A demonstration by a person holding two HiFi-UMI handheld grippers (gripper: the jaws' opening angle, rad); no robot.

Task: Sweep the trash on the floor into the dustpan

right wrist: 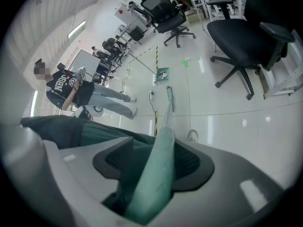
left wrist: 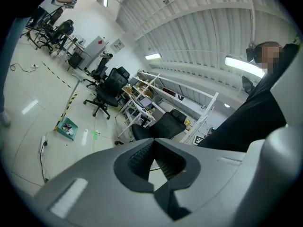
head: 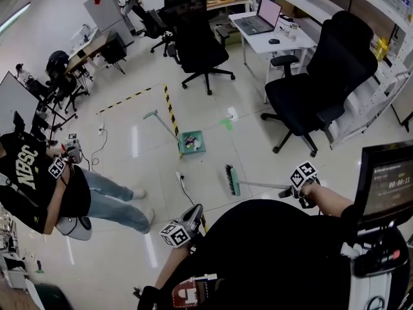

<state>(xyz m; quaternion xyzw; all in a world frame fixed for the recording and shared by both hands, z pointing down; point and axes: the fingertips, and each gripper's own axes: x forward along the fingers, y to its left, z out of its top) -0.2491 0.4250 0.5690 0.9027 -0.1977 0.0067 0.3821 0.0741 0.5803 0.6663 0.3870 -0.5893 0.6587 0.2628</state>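
Clamping the pale teal handle [right wrist: 160,174] of a long broom, the right gripper [right wrist: 158,151] has its 2 jaws pressed against the handle's sides, close to its near end. In the head view this gripper [head: 287,191] sits at the near right. The handle runs left from it over the glossy white floor [head: 129,173] to the broom's dark-bristled teal brush head [head: 231,179], which is low at the floor.

Farther off and a little left of the brush head, clearly apart from it, lies the square teal plastic dustpan [head: 191,142]. Its long grey stick slants away to the far left, and small bits of trash sit inside the pan. A strip of yellow-and-black striped tape [head: 169,108] runs along the floor past the dustpan's left edge.

At the near left, the left gripper [left wrist: 152,148] has its jaw tips touching with nothing between them.

A black swivel office chair [head: 316,86] stands at the right beside a white desk [head: 284,41] carrying an open laptop [head: 261,17]. At the far left edge is a second person in a black T-shirt [head: 39,179].
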